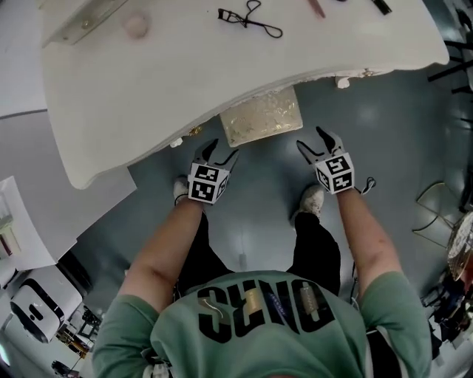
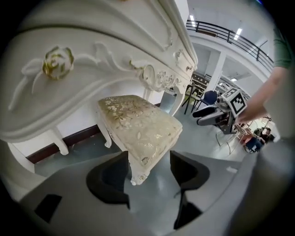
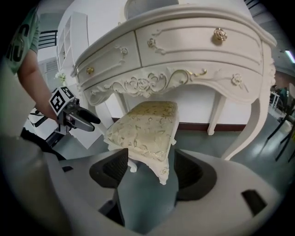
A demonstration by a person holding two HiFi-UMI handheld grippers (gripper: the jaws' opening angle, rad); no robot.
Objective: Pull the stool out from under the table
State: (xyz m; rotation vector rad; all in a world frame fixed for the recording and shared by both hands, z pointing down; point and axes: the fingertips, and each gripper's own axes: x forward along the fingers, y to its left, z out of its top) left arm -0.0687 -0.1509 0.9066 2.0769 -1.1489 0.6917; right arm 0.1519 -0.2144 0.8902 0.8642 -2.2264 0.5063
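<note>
The stool has a cream, gold-patterned cushion and white carved legs. Its near half shows beyond the edge of the white table; the far half is hidden under the top. My left gripper hangs open just short of the stool's near left corner. My right gripper is open off the near right corner. Neither touches the stool. In the left gripper view the stool stands beyond the spread jaws of my left gripper. The right gripper view shows the stool past my open right gripper.
The person's feet stand on the grey floor right behind the stool. Small tools lie on the tabletop. A white machine sits at the lower left, a wire-frame chair at the right. Curved table legs flank the stool.
</note>
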